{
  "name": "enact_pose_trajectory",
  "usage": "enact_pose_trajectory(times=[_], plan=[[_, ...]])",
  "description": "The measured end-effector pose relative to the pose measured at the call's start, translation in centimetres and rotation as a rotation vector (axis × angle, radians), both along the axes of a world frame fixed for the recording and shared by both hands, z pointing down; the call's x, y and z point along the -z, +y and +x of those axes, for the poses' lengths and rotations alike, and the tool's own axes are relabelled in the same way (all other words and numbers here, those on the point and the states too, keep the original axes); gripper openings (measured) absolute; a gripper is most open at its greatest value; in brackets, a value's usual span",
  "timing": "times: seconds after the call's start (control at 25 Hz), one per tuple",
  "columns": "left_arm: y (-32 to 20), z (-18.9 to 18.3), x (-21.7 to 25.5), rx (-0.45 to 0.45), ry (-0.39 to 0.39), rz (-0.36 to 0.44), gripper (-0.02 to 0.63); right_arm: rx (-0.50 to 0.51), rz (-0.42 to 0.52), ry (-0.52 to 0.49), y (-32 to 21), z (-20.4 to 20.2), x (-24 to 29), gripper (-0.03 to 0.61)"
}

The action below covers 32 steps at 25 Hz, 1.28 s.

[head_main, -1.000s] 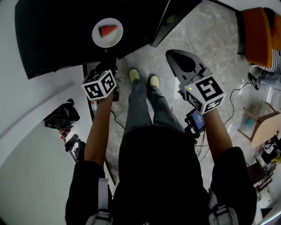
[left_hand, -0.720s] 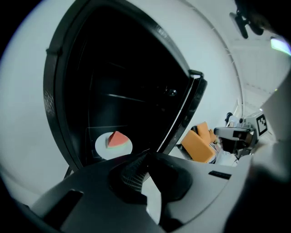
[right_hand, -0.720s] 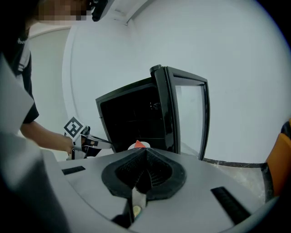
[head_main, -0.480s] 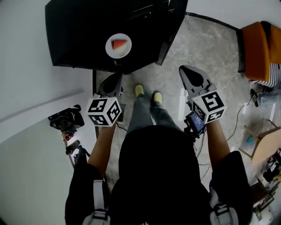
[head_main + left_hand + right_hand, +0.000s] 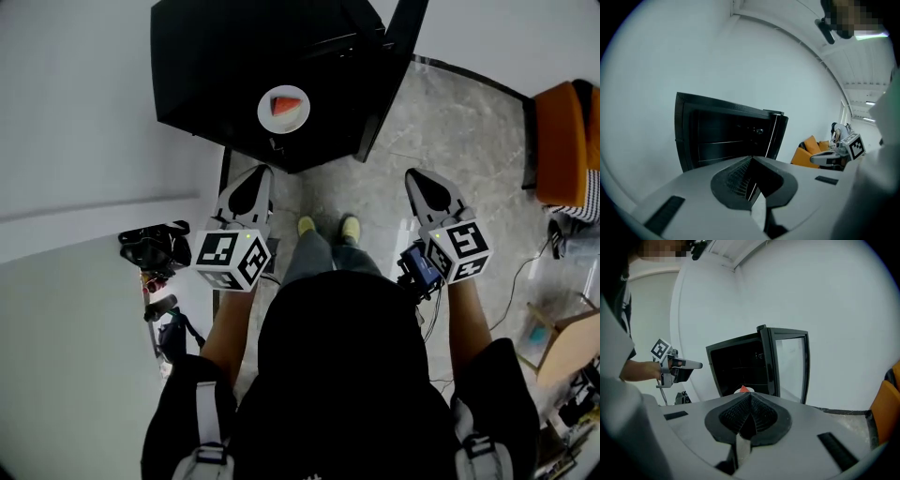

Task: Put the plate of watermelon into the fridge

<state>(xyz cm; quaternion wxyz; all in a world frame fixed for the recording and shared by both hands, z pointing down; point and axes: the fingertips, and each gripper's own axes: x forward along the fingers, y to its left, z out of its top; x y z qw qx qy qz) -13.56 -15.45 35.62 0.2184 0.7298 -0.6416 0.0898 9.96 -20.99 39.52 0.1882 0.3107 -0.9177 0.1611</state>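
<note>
A white plate with a red watermelon wedge (image 5: pixel 283 109) lies in the dark opening of the black fridge (image 5: pixel 234 66), whose glass door (image 5: pixel 386 70) stands open at the right. My left gripper (image 5: pixel 257 176) is shut and empty, a little short of the fridge front and below the plate. Held level with it on the right, my right gripper (image 5: pixel 420 180) is also shut and empty. In the right gripper view the wedge's red tip (image 5: pixel 744 389) shows just above the jaws (image 5: pixel 750 398), inside the fridge (image 5: pixel 738 364). The left gripper view shows the fridge (image 5: pixel 722 136) beyond shut jaws (image 5: pixel 751 160).
A white wall runs along the left. A black bag and small gear (image 5: pixel 150 247) lie on the floor at the left. An orange sofa (image 5: pixel 567 141) stands at the right, with a cardboard box (image 5: pixel 562 323) and cables nearer. The floor is grey marble (image 5: pixel 469 122).
Both grippers have drawn back from the fridge, the left one rising from just under the plate. The plate has stayed in the fridge and the door is still open.
</note>
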Motion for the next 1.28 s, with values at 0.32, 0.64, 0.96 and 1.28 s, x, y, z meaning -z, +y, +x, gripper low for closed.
enact_pose_trajectory(times=[0.32, 0.64, 0.96, 1.28], plan=[[1.4, 0.3, 1.6, 0.001, -0.036, 0.062, 0.008, 0.003, -0.017, -0.034, 0.8, -1.5, 0.9, 0.011], [3.9, -1.2, 1.4, 0.025, 0.001, 0.083, 0.008, 0.021, -0.015, -0.023, 3.9, -3.7, 0.9, 0.011], [9.4, -1.8, 1.4, -0.018, -0.009, 0.074, 0.008, 0.019, -0.002, -0.01, 9.3, -5.6, 1.7, 0.011], [15.4, -0.5, 2.7, -0.089, 0.022, 0.109, 0.008, -0.016, 0.057, -0.002, 15.0, -5.1, 3.7, 0.011]])
